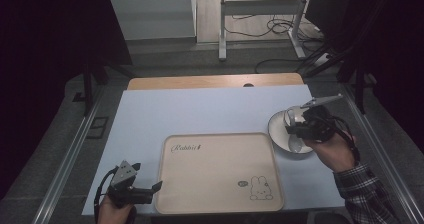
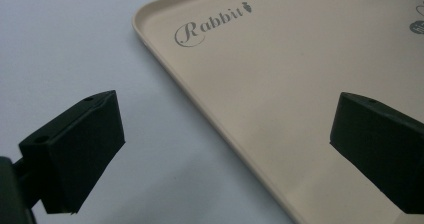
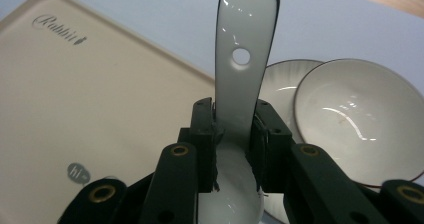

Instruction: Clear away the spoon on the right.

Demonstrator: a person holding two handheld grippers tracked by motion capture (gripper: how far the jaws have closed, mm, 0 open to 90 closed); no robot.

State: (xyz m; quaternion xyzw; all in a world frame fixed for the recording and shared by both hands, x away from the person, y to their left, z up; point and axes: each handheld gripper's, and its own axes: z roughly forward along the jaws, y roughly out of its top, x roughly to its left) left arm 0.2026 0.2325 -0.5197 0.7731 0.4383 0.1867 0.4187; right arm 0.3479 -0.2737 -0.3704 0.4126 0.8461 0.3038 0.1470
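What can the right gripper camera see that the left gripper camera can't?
The right gripper view has a white spoon pinched between the right gripper's shut jaws, a white bowl and a plate tucked partly behind the bowl. The left gripper view has the left gripper with its jaws wide apart and nothing between them, one over the table, one over the tray. Both share the beige tray with the word "Rabbit" printed on it.

beige tray (image 1: 215, 184) — rabbit print, white spoon (image 3: 245, 59)
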